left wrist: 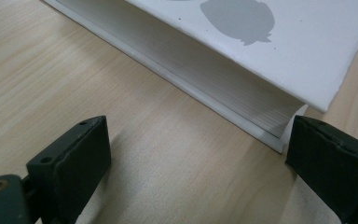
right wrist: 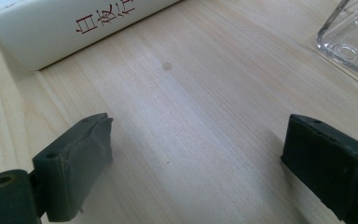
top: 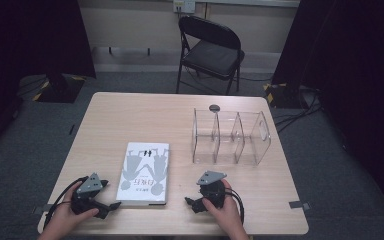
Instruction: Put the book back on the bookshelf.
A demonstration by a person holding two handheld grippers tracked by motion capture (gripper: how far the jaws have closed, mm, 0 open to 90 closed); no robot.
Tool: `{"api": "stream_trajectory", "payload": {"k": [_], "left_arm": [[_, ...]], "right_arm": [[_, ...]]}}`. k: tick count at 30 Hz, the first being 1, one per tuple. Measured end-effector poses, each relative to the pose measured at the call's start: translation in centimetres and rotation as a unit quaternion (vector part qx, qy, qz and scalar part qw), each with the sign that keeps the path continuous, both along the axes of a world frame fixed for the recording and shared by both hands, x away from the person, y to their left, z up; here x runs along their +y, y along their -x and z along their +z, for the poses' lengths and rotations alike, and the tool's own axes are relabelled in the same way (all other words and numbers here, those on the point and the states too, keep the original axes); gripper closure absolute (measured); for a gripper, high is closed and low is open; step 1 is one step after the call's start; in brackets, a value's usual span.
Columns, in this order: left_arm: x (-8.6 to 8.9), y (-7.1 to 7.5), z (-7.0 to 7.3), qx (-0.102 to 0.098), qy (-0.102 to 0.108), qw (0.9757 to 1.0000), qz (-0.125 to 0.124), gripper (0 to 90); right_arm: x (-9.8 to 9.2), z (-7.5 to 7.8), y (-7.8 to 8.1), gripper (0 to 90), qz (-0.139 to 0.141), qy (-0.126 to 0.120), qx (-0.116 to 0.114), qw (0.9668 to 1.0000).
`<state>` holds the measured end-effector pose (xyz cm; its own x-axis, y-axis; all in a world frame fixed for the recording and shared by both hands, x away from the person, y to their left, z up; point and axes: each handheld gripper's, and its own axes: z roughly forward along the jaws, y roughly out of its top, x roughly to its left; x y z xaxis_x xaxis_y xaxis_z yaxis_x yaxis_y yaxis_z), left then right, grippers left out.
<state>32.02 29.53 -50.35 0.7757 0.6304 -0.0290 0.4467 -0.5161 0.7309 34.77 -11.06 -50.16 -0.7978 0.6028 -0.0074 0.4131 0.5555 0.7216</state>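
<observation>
We see a pale wooden table (top: 130,112) in the middle of the high view, with a white book (top: 144,172) lying flat in the lower centre of the frame. A clear acrylic divider rack (top: 230,137) stands to the right of centre, well apart from the book. A black folding chair (top: 211,50) sits beyond the table at the top of the frame.

At the lower left, a hand holds the left gripper (top: 111,206) just beside the book's near left corner. In the left gripper view its jaws stand wide apart and released, with the book's page edge (left wrist: 205,70) running across the upper part of the frame and its corner close to the right-hand jaw.

At the lower centre-right, the other hand holds the right gripper (top: 191,202), apart from the book. In the right gripper view its jaws also stand wide open over bare wood, grasping nothing; the book's spine with red characters (right wrist: 74,28) lies at the upper left and the rack's corner (right wrist: 349,42) at the upper right.
</observation>
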Motion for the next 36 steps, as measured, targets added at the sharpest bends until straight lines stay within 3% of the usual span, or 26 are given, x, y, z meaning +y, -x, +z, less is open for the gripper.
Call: {"api": "stream_trajectory", "payload": {"k": [6,11,16,19,20,23,24,32,36], "left_arm": [[0.0,0.0,0.0,-0.003,-0.001,1.0000,0.003,5.9],[-0.1,0.0,0.0,-0.003,-0.001,1.0000,0.003,5.4],[-0.5,0.0,0.0,0.001,-0.017,0.9998,-0.008,0.0],[-0.6,0.1,-0.1,0.003,-0.006,1.0000,0.000,0.2],[-0.4,0.1,0.0,0.000,-0.013,0.9999,-0.005,1.0],[-0.1,0.7,0.1,-0.014,0.002,0.9998,-0.011,13.0],[0.0,0.8,0.1,-0.014,0.004,0.9999,-0.009,17.5],[0.1,1.1,0.1,-0.009,0.002,0.9999,0.009,14.7],[0.0,1.2,0.1,-0.011,0.005,0.9999,0.009,16.5]], "right_arm": [[0.0,0.0,0.2,7.1,-0.004,0.000,0.007,1.0000],[0.1,0.0,0.3,7.1,0.012,-0.001,0.002,0.9999],[0.3,0.0,0.8,7.6,0.018,-0.001,0.000,0.9998],[0.4,0.4,1.3,20.3,0.033,0.001,0.008,0.9994],[0.6,0.6,1.4,23.4,0.045,0.006,0.006,0.9989],[1.4,1.3,1.8,25.3,0.054,0.015,0.001,0.9984],[1.8,1.4,1.9,27.1,0.058,0.007,-0.001,0.9983],[4.2,1.4,1.6,28.7,0.055,-0.041,0.013,0.9976],[4.7,1.2,1.4,29.0,0.066,-0.036,0.014,0.9971]]}}
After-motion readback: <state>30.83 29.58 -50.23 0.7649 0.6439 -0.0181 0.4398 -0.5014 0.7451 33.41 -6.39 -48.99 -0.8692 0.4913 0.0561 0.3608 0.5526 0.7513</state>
